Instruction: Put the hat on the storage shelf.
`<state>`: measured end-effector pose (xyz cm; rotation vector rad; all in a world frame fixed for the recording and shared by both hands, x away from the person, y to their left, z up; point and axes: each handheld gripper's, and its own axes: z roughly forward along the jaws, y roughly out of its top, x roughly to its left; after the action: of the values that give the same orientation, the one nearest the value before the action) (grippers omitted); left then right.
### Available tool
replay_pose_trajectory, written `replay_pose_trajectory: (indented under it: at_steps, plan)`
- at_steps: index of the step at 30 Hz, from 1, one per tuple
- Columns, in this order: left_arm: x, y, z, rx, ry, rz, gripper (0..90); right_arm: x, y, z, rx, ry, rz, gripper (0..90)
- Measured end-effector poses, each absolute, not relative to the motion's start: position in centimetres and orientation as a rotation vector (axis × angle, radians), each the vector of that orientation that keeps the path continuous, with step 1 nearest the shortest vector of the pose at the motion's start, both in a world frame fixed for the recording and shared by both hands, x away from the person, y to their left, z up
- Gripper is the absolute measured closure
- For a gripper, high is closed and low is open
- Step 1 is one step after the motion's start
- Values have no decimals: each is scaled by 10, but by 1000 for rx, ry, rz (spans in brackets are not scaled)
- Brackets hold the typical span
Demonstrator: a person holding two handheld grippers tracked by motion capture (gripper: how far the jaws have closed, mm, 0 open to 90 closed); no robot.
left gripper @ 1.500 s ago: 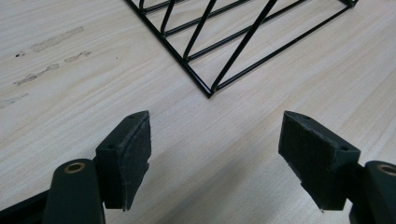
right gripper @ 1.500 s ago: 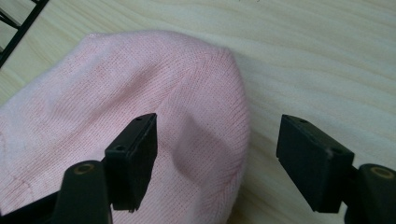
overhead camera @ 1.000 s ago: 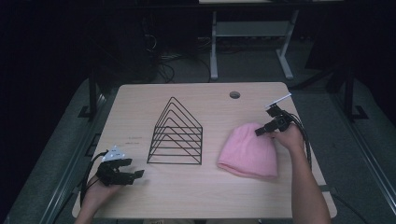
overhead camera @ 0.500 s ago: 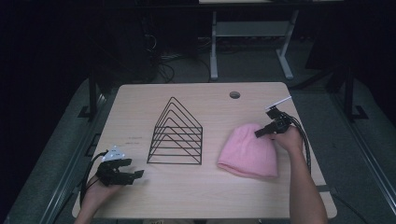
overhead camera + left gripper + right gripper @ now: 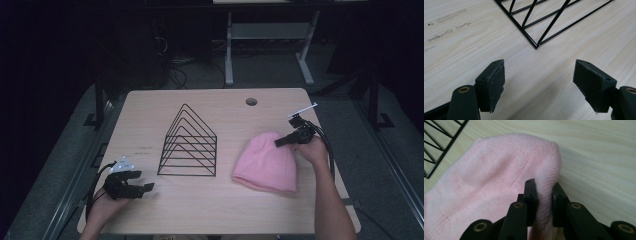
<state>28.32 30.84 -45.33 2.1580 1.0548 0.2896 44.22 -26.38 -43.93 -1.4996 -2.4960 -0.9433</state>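
High view: right gripper point(image 5: 278, 143), just closing, pinches pink beanie point(image 5: 265, 162); left gripper point(image 5: 148, 187) rests wide open, holding nothing.

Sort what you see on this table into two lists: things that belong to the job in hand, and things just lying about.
In the job:
pink knit hat
right gripper, jaws just closed, pinching a fold of the hat

Lying about:
black wire rack, untouched
left gripper, open over bare table
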Motion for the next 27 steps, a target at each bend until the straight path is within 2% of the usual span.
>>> replay_pose_trajectory:
  at_steps: [13,27]
  plan:
    - [282,308,-451,2150,1040,291,260,429,-268,-412,-1425,-2509,-1068,791]
    - [283,306,-443,2150,1029,253,263,410,-264,-364,-1299,-2543,-1215,796]
